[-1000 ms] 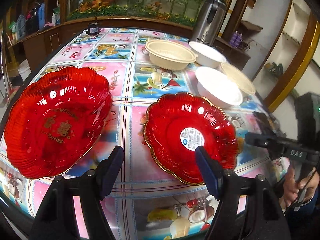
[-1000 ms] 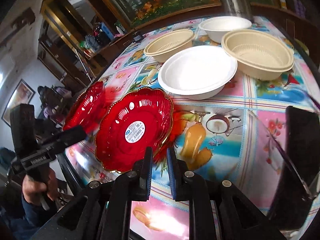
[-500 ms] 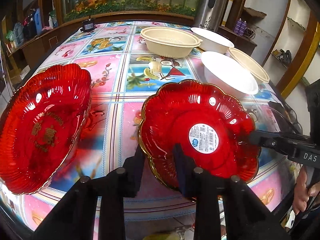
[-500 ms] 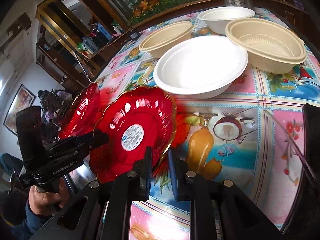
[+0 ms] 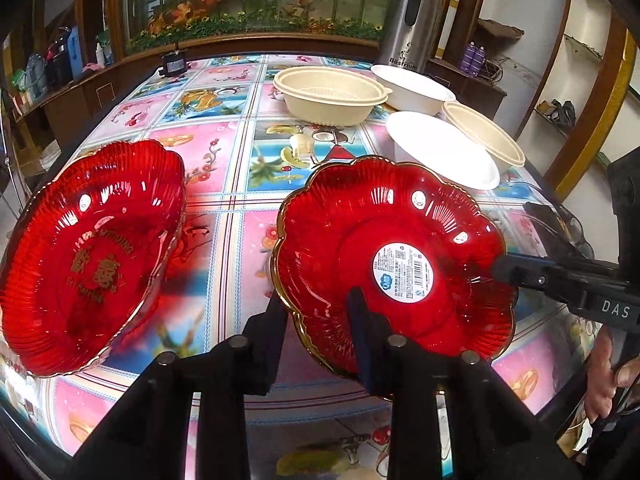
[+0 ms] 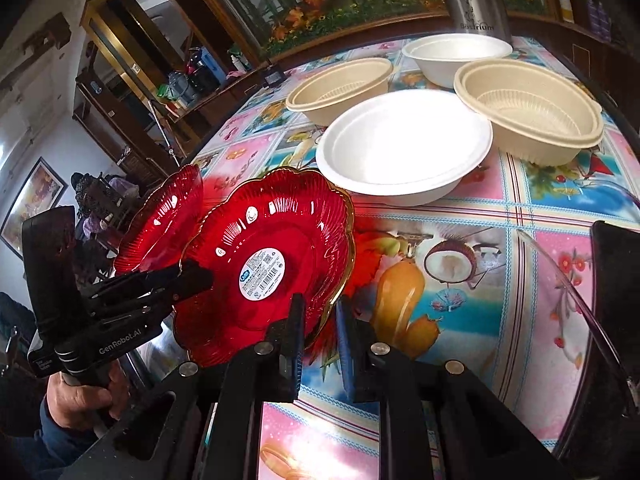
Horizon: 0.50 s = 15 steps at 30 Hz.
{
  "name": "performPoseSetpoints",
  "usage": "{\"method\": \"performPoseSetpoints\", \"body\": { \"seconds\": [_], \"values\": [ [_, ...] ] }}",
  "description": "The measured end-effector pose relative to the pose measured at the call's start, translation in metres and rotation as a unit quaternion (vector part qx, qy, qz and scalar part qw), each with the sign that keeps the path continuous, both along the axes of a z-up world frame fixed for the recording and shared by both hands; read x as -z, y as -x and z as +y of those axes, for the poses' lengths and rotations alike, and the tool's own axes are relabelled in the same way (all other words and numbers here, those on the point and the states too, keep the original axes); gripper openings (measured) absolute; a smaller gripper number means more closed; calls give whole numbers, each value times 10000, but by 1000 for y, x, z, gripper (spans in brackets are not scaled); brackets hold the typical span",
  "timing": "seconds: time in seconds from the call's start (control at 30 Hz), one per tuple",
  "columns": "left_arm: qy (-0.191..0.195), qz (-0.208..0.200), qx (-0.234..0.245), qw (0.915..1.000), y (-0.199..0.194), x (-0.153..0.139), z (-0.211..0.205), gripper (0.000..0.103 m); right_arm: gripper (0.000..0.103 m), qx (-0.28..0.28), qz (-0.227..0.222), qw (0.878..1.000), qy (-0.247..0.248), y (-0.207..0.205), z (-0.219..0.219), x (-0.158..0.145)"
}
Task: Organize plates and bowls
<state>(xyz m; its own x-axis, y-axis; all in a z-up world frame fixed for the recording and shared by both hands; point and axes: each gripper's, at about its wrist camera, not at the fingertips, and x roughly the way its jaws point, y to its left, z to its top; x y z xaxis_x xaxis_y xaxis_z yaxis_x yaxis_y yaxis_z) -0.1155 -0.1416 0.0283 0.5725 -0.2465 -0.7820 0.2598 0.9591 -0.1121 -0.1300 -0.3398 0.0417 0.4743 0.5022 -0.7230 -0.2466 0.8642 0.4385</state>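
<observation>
the labelled red plate (image 5: 394,256) now tilts up off the patterned table (image 5: 224,152), its near rim clamped by the left gripper (image 5: 320,320), whose jaws stood wide a second ago; the right gripper (image 6: 320,332) pinches the opposite rim. the second red plate (image 5: 88,248), lying to the left, looks the likely stacking target.
</observation>
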Motion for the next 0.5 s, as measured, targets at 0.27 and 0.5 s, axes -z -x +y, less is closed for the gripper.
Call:
{"method": "performPoseSetpoints", "body": {
  "seconds": [0.27,0.5],
  "values": [
    [91,-221,-53,9997,11,-17,11,28,17,-114,-179,9998,59,3,9,-14],
    [176,-391,-132,9990,18,-30,24,28,17,-207,-328,9992,105,4,21,-28]
  ]
}}
